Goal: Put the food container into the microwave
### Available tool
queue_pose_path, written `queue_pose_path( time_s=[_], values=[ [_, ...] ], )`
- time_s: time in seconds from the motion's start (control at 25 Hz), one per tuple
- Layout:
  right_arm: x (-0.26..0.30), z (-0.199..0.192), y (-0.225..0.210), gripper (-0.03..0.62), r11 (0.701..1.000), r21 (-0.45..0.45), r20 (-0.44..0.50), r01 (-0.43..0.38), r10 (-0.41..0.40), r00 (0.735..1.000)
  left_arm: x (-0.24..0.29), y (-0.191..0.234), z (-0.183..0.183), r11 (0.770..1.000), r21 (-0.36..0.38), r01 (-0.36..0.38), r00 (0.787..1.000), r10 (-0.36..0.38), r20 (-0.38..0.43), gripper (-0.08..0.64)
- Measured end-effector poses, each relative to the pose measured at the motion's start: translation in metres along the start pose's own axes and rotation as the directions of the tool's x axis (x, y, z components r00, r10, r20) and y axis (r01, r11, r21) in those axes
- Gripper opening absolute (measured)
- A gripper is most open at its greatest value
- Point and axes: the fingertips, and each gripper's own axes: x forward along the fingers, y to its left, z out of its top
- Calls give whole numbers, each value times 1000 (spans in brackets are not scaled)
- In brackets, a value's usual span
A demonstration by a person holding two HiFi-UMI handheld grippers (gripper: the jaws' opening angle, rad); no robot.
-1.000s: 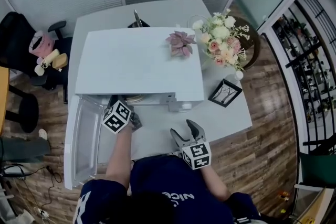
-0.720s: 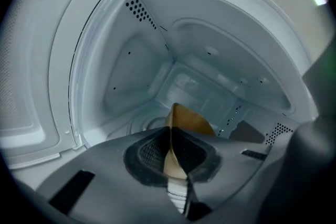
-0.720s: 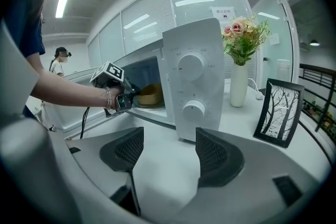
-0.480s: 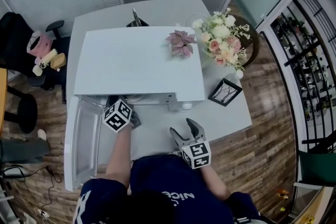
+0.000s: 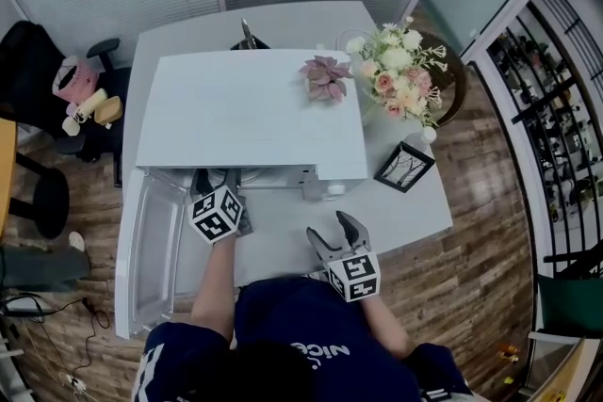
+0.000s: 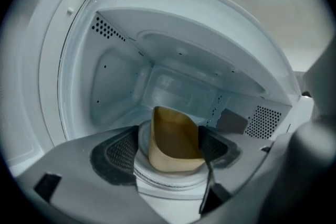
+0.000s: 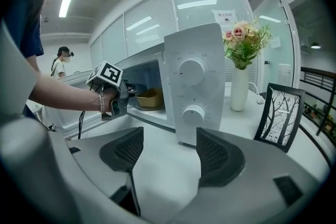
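The microwave [image 5: 250, 113] stands on the white worktop [image 5: 283, 240] with its door [image 5: 151, 249] swung wide open to the left. The tan container [image 6: 176, 139] sits upright inside the cavity on the turntable [image 6: 168, 181].

The left gripper [image 5: 217, 185] reaches into the mouth of the microwave. Its jaws are spread to either side of the container. A strip of white turntable shows between the left pad [image 6: 123, 152] and the container's wall, so the gripper is not pinching it.

The right gripper [image 7: 169, 152] hangs above bare worktop in front of the microwave's dial panel [image 7: 191, 72]. Its jaws are spread with nothing between them.

To the right of the microwave stand a vase of flowers [image 5: 396, 75] and a dark picture frame [image 5: 403, 167], well apart from both grippers.
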Motion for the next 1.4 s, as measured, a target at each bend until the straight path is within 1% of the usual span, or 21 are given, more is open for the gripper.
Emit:
queue_pose_path(
  time_s=[0.16,0.36,0.48,0.76,0.92,1.0,1.16,1.32,1.4],
  values=[
    [-5,-1,4,318,1000,0,5,-11,11,1000,-21,-5,-8,998,59,6,1000,-5,-4,347],
    [-10,-8,13,318,999,5,2,-51,51,999,-46,-2,-15,996,86,-10,1000,10,-6,351],
    [-16,-15,18,318,997,11,-7,-78,78,997,-65,-9,-18,994,111,-2,1000,1,5,356],
    [-22,-21,23,316,994,55,18,-97,96,995,-115,-31,-19,986,154,68,997,-74,35,359],
    [-21,-21,25,313,995,44,34,-89,88,996,-144,-46,-26,969,202,139,989,-146,17,359],
    [-20,-19,26,311,995,36,40,-93,91,995,-158,-51,-31,962,220,160,986,-166,9,359],
    [-17,-15,24,311,995,13,43,-100,100,994,-184,-57,-47,956,231,179,983,-181,-10,359],
    [-18,-2,15,308,998,-11,85,-67,68,994,-204,-58,-65,960,217,176,984,-174,-31,359],
    [-19,3,13,307,998,-22,99,-61,63,993,-212,-58,-74,960,223,168,986,-164,-37,359]
  ],
)
